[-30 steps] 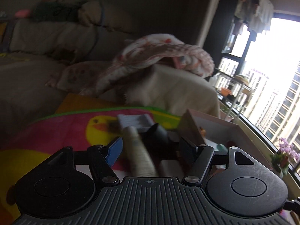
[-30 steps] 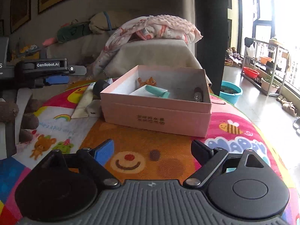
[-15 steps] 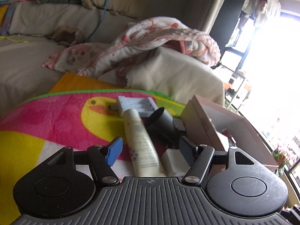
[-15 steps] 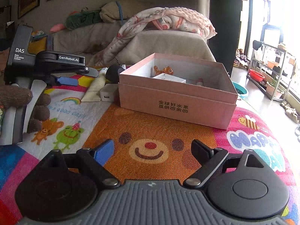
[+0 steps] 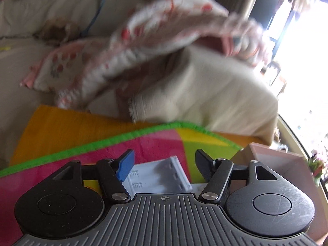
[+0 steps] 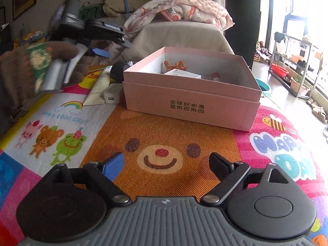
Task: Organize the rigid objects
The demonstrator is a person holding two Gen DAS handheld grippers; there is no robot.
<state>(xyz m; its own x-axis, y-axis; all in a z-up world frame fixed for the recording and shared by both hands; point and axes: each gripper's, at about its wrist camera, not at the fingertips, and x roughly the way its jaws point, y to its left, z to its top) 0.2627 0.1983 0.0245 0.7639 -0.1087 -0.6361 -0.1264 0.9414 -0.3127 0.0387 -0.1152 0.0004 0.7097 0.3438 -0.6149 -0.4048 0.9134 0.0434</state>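
Both tongs open over the play mat, small items lying beside the pink box

The left tongs [image 5: 164, 163] have just been closing a little, yet their fingers stay apart, with a white ridged tray [image 5: 158, 177] lying on the mat [image 5: 82, 131] below the gap, not gripped. The right tongs [image 6: 166, 164] gape wide and empty above the bear print. The pink box [image 6: 190, 100] holds an orange toy [image 6: 176, 65] and a white carton [image 6: 183, 74]; a tube [image 6: 98, 89], a white charger [image 6: 112, 96] and a black round thing [image 6: 117, 70] lie just beside its left wall
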